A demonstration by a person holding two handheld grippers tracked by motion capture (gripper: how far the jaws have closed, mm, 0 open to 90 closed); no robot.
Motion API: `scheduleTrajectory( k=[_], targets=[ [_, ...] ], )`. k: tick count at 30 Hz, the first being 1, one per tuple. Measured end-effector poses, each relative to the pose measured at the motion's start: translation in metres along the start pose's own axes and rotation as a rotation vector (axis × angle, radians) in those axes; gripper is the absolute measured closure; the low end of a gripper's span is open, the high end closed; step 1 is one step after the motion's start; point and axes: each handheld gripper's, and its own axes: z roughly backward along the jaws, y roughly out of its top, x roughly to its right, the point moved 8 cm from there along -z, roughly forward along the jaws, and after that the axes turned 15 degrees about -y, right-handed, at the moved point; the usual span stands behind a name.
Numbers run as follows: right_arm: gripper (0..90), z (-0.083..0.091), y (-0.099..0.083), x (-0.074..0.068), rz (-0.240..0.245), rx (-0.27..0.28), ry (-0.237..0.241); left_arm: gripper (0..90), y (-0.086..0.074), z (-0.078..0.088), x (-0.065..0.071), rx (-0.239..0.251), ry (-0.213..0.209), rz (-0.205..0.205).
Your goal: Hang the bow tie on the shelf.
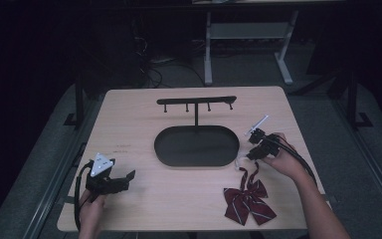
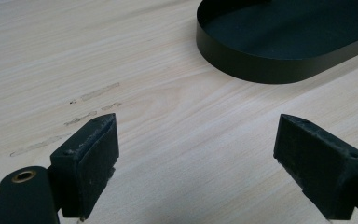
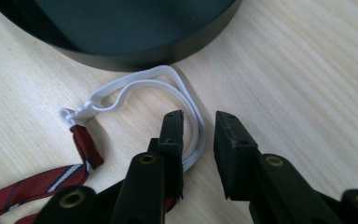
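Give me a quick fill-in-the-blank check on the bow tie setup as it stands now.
1. The white strap lies between the jaws of the ____ gripper.
2. The bow tie is dark ____ with thin stripes.
3. The left gripper has its jaws wide ____.
4. The black tray is ____ in shape.

Missing: right; red; open; oval

High view dim and soft; pale wooden tabletop point(image 1: 144, 134) is sole lit area, room beyond nearly black, detail there lost. Black oval metal tray point(image 1: 197, 147) reads flat, no glare. Light probably from overhead; shadows faint. Both gripper views brighter, evenly lit. Wood grain sharp; near black foam-padded jaws slightly soft. White elastic strap point(image 3: 186, 100) casts thin shadow.
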Motion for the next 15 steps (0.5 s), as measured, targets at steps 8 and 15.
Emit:
scheduleTrajectory(
  k=[8,15],
  targets=[
    [83.1,-0.0031,-0.0023,-0.0020,0.016,-0.015,-0.010,13.6,0.0002,-0.0003,0.0003,0.002,-0.001,0.001],
    [87.4,-0.0014,-0.0063,-0.0036,0.015,-0.021,0.008,13.6,0.0000,0.0004,-0.0005,0.000,0.001,0.002]
  ],
)
